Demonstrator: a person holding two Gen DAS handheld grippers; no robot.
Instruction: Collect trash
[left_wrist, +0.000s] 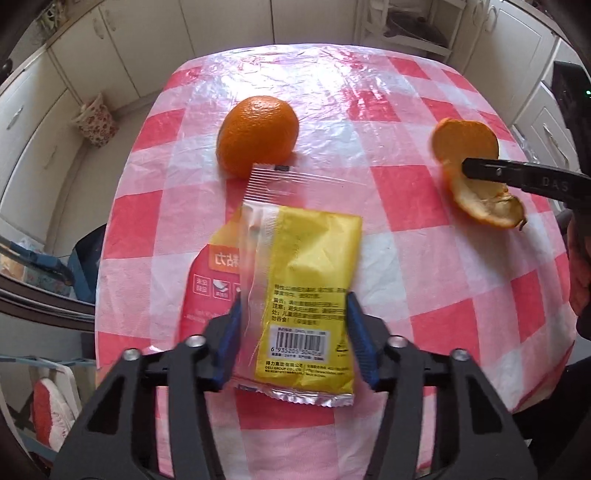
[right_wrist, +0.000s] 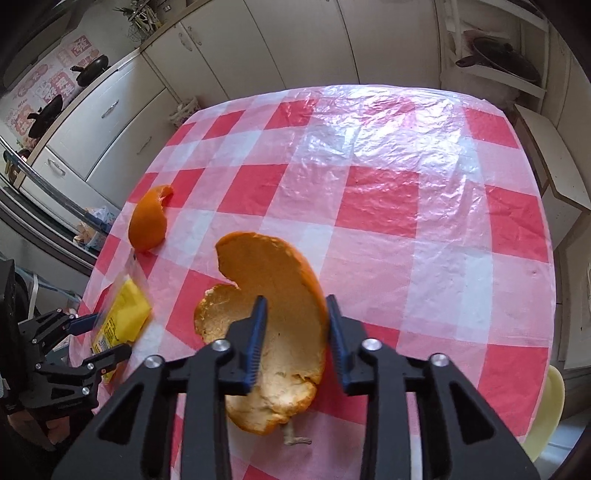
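- The left gripper sits nearest, its blue pads spread on either side of the yellow wrapper; they look close to its edges but not clearly pressing, so no firm grip is judged yet.
- The wrapper lies flat on the table, partly over a pink packet.
- The right gripper has its pads apart around the large orange peel, which appears to rest on the cloth right of the wrapper.
- Beyond the wrapper, touching its clear end, sits a second domed peel.
- No bin or bag shows in either view, and all pieces are on the table, so collecting seems barely begun: both grasps, then every drop-off, remain.
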